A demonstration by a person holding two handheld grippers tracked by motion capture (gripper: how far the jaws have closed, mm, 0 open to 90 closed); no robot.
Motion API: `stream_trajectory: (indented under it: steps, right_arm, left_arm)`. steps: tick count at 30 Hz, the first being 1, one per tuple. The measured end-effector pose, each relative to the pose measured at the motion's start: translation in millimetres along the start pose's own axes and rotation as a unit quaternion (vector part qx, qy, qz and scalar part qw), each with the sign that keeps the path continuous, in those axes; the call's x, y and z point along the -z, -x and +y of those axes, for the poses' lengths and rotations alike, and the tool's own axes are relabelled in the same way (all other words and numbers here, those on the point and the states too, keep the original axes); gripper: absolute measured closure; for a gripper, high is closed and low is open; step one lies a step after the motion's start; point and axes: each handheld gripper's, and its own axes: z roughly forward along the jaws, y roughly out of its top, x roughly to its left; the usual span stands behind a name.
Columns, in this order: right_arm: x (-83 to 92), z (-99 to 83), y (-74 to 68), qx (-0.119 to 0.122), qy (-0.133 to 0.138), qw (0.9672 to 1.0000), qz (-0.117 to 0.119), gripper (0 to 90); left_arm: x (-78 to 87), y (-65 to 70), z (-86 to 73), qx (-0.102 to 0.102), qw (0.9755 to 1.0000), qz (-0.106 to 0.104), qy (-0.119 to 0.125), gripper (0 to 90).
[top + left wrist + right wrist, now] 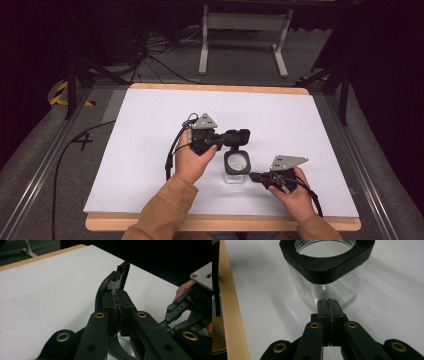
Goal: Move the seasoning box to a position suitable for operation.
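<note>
A clear glass jar [236,165] with a black squarish rim stands open on the white table top, near the front middle. My left gripper [232,137] hovers just behind and above the jar, shut on a thin curved black lid piece [120,275] whose looped end sticks out past the jaws. In its own view the left gripper [117,293] pinches that piece edge-on. My right gripper [252,176] lies low at the jar's right front, shut with nothing in it. In its own view the right gripper [328,302] has its tips close to the jar [327,267] and its glass wall.
The white sheet [150,150] covers a wooden table top whose edge [220,223] runs along the front. A white metal stand [245,22] and loose cables [150,55] lie on the floor beyond the far edge. Dark rails flank both sides.
</note>
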Motion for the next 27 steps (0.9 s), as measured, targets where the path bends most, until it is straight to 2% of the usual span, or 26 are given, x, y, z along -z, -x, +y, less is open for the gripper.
stream_trajectory:
  steps: [10,13,15,17,19,23,27]
  right_arm:
    - [-5.2,-1.0,-4.6,0.003,-0.006,0.9999,0.009,90.0]
    - [-7.2,-0.9,-6.1,0.006,-0.009,0.9999,0.011,90.0]
    - [-6.9,-0.8,-5.7,0.008,-0.011,0.9999,0.01,90.0]
    - [-5.7,-0.6,-4.7,0.008,-0.009,0.9999,0.009,90.0]
    - [-4.9,-0.3,-4.4,0.006,-0.007,0.9999,0.01,90.0]
    - [-0.6,1.1,-3.1,0.005,-0.004,0.9999,0.008,90.0]
    - [4.1,3.1,-2.4,0.006,-0.001,1.0,0.007,90.0]
  left_arm:
    - [-1.1,-3.1,-0.2,0.007,1.0,0.001,0.004,86.3]
    - [-0.6,-2.0,-0.8,0.008,0.9999,-0.003,0.005,86.0]
    - [0.7,-0.7,-0.2,0.005,1.0,-0.005,-0.004,85.6]
    - [0.0,0.2,-0.8,0.008,0.9999,-0.008,0.001,84.6]
    - [2.5,1.1,-0.4,0.002,1.0,-0.006,-0.005,84.1]
    - [7.9,3.6,-0.5,0.003,0.9999,-0.011,0.003,83.4]
    - [17.5,7.3,0.5,-0.005,0.9999,-0.009,0.003,82.6]
